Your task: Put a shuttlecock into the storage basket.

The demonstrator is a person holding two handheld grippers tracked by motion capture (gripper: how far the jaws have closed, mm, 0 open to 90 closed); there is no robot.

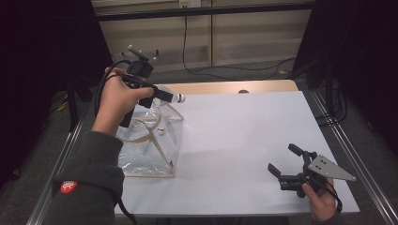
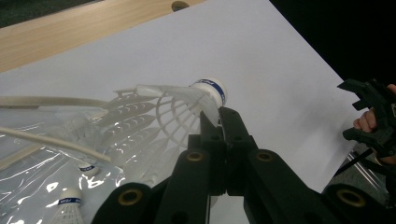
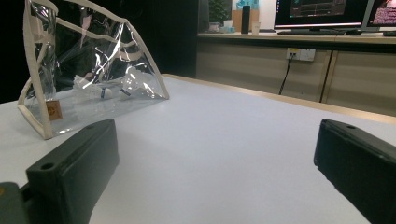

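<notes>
1. Left gripper (image 1: pixel 162 95): jaws fully closed, pinching skirt of white shuttlecock (image 2: pixel 180 109) by its edge; held raised over top opening of clear bag (image 1: pixel 150 140), at table's left side.
2. Shuttlecock long axis roughly level; cork end (image 1: pixel 180 98) pointed away from bag toward open table, feather skirt on jaw side.
3. Bag directly below and slightly behind held shuttlecock; cream-trimmed mouth open upward; more shuttlecocks (image 2: pixel 70 205) visible inside through plastic.
4. Judged: work in hand either lifting shuttlecock out of bag or lowering it in; not settled from this moment. Either way, key relation vertical, bag mouth beneath jaws.
5. Right gripper (image 1: pixel 286 166): jaws spread wide, nothing between them; resting low near front right corner of white table sheet (image 1: pixel 244 140), well apart from bag. Left hand (image 1: pixel 115 101) far nearer to the work.
6. Open room: broad bare sheet between bag and right gripper; free for set-down.
7. Edges: bag near left table edge; cream handle straps (image 2: pixel 51 100) just beside skirt, judged a snag risk on any downward move.
</notes>
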